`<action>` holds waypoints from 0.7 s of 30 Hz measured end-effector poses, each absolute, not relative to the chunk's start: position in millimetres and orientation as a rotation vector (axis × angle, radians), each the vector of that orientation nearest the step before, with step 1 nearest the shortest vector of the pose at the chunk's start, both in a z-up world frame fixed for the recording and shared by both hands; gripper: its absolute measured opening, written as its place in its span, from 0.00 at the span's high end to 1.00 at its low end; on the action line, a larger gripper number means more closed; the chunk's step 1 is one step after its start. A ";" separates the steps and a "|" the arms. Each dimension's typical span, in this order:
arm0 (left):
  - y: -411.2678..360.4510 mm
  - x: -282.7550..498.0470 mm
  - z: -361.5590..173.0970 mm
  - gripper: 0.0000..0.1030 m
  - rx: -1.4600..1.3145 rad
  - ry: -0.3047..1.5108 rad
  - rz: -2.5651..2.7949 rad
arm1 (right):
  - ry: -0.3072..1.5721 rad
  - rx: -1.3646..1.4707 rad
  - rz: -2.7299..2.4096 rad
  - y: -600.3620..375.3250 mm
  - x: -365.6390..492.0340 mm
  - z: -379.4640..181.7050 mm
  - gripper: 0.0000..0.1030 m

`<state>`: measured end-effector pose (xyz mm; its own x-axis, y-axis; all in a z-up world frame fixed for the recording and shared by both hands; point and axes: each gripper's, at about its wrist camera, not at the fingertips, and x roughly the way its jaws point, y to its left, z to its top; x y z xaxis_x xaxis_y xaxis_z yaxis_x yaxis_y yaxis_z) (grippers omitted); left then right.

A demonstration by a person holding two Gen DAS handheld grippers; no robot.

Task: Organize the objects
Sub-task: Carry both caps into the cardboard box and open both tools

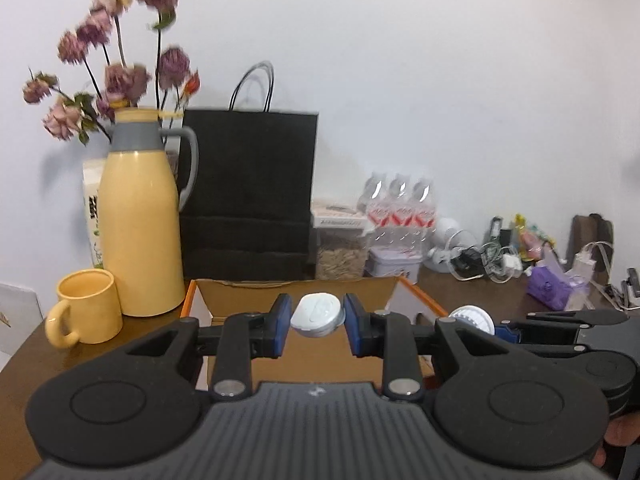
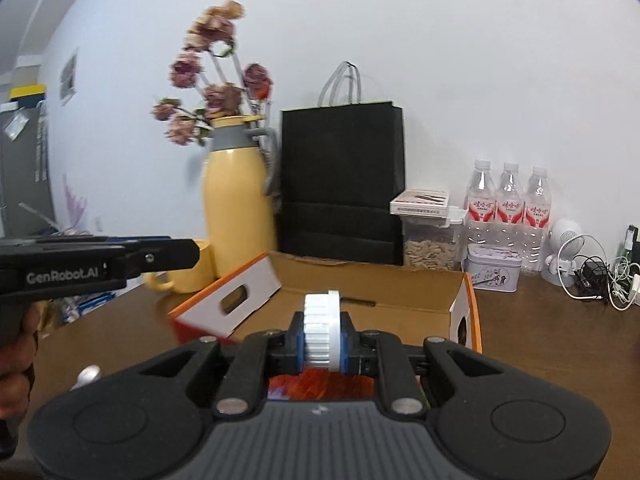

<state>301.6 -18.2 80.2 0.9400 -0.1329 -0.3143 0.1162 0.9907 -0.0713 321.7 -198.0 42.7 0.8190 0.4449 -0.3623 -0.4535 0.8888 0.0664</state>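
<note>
Viewing along left wrist camera: left gripper (image 1: 318,322) pinching pale grey-white cap (image 1: 318,315) between its blue pads (image 1: 282,322), one pad on each side, cap at the fingertips. Cap round, tilted, flat face with a raised oval toward the lens, slightly blurred. Cap held above open cardboard box (image 1: 298,292) with orange-edged flaps, clear of the box floor. Gripper aimed a little downward over brown table (image 1: 472,292). Right of it, right gripper (image 1: 502,326) seen side-on, white ribbed lid (image 1: 472,318) at its tip. Behind box: yellow jug (image 1: 140,216) with dried flowers (image 1: 120,76), yellow mug (image 1: 86,306) beside jug, black paper bag (image 1: 250,192), three water bottles (image 1: 400,212).

Switching to right wrist camera: right gripper (image 2: 322,338) clamped narrowly on white ribbed lid (image 2: 322,330), blue pads (image 2: 297,342) pressing its two flat faces. Lid standing on edge, toothed rim toward lens, wider flange on the right side. Lid held over near edge of cardboard box (image 2: 372,284), not touching it. Red-orange surface visible just below the fingers, identity unclear. Left gripper (image 2: 188,250) entering from left edge, side-on, fingers level, held by a hand (image 2: 18,360) at lower left; its cap not visible from here. Black paper bag (image 2: 340,184), yellow jug (image 2: 238,208), water bottles (image 2: 508,204) and small tin (image 2: 494,266) along the wall.
</note>
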 end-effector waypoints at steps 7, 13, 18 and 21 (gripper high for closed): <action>-5.9 370.5 66.5 0.72 -0.056 0.427 -0.043 | 0.451 0.003 0.400 -187.0 393.4 19.0 0.86; -0.6 391.7 46.7 0.72 -0.052 0.491 -0.022 | 0.541 -0.014 0.374 -187.8 417.0 -8.2 0.86; 2.2 396.5 37.6 0.57 -0.063 0.524 -0.005 | 0.558 -0.019 0.361 -188.4 418.9 -12.7 0.80; 2.8 393.3 37.1 0.09 -0.072 0.497 0.009 | 0.559 -0.014 0.345 -189.8 417.4 -13.5 0.28</action>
<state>393.3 2.8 37.1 0.8791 -0.0084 -0.4765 -0.0266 0.9974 -0.0666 417.4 -189.8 -13.5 0.7921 0.3171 -0.5216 -0.3245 0.9425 0.0801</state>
